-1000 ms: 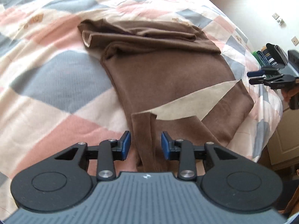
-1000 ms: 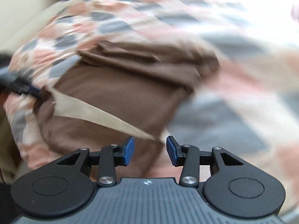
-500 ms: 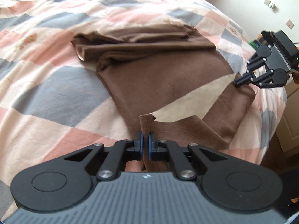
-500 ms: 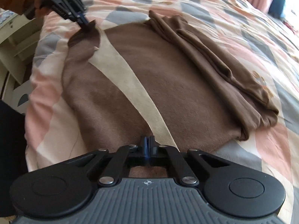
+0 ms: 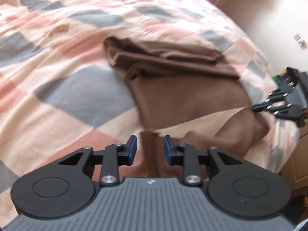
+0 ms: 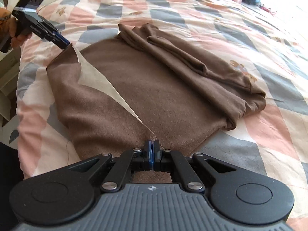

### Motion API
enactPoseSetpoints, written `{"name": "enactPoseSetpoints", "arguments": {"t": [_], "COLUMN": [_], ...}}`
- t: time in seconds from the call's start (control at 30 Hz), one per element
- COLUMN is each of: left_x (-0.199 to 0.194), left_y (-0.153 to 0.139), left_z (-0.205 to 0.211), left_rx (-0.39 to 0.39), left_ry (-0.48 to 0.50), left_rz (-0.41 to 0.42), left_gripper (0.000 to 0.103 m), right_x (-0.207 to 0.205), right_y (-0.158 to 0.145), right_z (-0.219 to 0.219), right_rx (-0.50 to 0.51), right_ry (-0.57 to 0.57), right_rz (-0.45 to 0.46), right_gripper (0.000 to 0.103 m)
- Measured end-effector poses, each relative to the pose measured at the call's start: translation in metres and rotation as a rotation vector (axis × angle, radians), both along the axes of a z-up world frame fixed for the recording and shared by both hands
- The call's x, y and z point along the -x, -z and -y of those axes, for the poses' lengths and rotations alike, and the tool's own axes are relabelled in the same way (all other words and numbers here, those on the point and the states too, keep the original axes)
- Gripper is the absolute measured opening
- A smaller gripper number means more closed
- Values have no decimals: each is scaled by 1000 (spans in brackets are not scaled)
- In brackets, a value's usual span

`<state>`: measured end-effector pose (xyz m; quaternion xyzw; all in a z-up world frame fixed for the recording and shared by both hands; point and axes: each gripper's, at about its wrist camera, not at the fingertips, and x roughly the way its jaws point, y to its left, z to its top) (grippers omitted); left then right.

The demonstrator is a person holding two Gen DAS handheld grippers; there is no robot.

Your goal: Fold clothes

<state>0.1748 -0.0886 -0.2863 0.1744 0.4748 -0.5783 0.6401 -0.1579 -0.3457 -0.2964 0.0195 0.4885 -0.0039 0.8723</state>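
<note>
A brown garment [image 5: 184, 88] lies on the bed, sleeves folded over its far side, with a pale lining strip [image 5: 202, 121] showing at the hem. It also shows in the right wrist view [image 6: 154, 88]. My left gripper [image 5: 149, 147] is open, its blue pads either side of a raised hem corner without pinching it. In the right wrist view the left gripper [image 6: 64, 43] sits at the far hem corner. My right gripper [image 6: 152, 147] is shut on the near hem edge. In the left wrist view the right gripper [image 5: 256, 107] is at the garment's right corner.
The bed carries a checked quilt [image 5: 80, 96] in pink, grey and cream, also seen in the right wrist view [image 6: 259, 44]. The bed edge drops off at right toward a wooden cabinet [image 5: 300, 161]. A white stand [image 6: 5, 88] is beside the bed's left edge.
My left gripper closed on the hem corner half a second ago and has now opened again. My right gripper closed on the hem edge and stays shut.
</note>
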Motion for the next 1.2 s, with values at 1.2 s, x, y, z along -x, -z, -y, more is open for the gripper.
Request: {"name": "enactPoseSetpoints", "arguments": {"t": [1.2], "left_x": [50], "left_y": [-13], "left_z": [-4], "left_rx": [-32], "left_ry": [201], "left_rz": [397], "left_gripper": [29], "right_x": [48], "right_y": [-39], "right_z": [-24], "right_rx": [134], "right_ry": [229], "right_rz": [50], "right_gripper": [38]}}
